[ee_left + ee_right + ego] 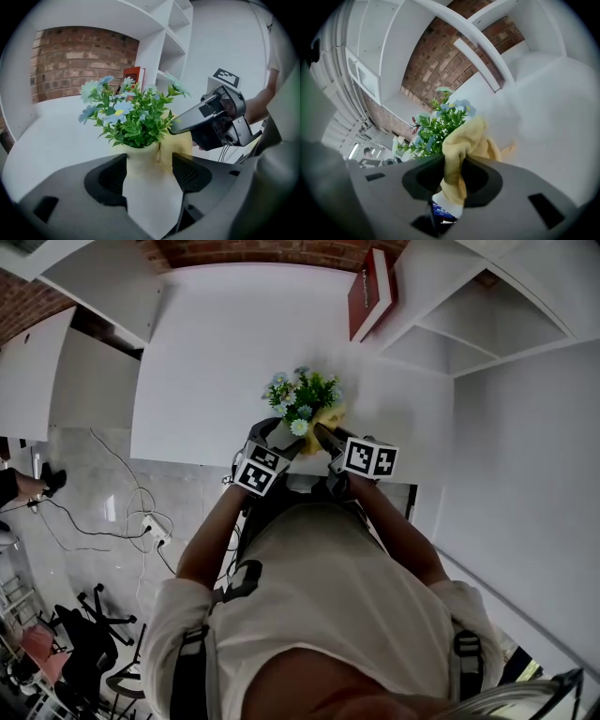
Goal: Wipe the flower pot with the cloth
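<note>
A white flower pot (pixel 149 185) with green leaves and pale blue flowers (pixel 302 397) stands at the table's near edge. My left gripper (pixel 150 173) is shut on the pot's body, a jaw pressed against each side. My right gripper (pixel 455 174) is shut on a yellow cloth (pixel 461 149), which bunches out past the jaws. In the left gripper view the yellow cloth (pixel 180 143) lies against the pot's right side just under the leaves, with the right gripper (pixel 213 119) behind it. In the head view the pot's body is hidden by both grippers.
The white table (pixel 216 352) stretches back to a brick wall (pixel 75 56). A red book (pixel 369 292) leans against white shelving (pixel 469 324) at the right. Cables and a power strip (pixel 150 526) lie on the floor at the left.
</note>
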Available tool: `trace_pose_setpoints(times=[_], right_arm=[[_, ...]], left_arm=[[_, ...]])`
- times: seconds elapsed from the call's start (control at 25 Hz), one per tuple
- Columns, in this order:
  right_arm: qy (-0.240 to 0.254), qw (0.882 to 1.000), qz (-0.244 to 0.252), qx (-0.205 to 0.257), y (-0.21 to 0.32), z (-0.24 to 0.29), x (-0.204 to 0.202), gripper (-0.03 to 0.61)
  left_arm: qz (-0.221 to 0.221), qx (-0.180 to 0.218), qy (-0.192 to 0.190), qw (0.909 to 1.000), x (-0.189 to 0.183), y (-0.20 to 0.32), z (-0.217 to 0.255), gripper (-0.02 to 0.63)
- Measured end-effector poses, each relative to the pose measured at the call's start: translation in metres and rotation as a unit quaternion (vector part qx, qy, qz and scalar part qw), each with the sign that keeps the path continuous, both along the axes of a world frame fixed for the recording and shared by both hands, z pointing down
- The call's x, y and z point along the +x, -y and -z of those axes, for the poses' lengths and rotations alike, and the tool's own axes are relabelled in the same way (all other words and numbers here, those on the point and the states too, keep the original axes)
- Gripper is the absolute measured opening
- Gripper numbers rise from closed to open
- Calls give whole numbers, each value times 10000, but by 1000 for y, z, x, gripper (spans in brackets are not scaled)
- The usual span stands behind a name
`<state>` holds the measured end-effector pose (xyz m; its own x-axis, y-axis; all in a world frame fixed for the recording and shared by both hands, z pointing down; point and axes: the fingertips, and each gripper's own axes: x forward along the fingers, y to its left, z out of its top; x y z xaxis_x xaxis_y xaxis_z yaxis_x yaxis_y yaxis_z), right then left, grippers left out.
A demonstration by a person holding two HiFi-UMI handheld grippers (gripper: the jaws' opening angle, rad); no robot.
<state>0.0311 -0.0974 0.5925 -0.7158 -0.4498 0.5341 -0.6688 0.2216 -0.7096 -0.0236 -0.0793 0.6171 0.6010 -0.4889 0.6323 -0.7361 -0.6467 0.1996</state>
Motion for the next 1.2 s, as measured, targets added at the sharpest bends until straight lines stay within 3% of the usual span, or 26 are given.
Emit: trace_pose_setpoints(times=[0.24,0.44,0.56,0.72,0.84,1.0,1.2], right_arm=[[49,10000,-67,-1,-4,-20,-2,115],[-440,9969,-56,-656,-15,-60,-1,110],[-413,9962,-75,-769,-14,-64,1,110],[-332,9963,-120,-781,-13,-56,11,109],[18,9976,-272,-632,-8,-32,14,109],[499,9977,-343,-290,3,7,8,109],[487,9981,-308,-195,3,9,2,109]], left_arm=[[-7,-29,-60,10000,0,-5,1,307],[-42,-42,-101,9999,2,-5,1,299],[-24,-60,-147,9999,2,-2,2,288],[80,1,-175,9998,-13,9,8,291],[-43,1,-342,9994,-12,16,12,291],[-178,-53,-245,9995,-2,9,9,291],[-188,-35,-297,9994,12,0,8,291]])
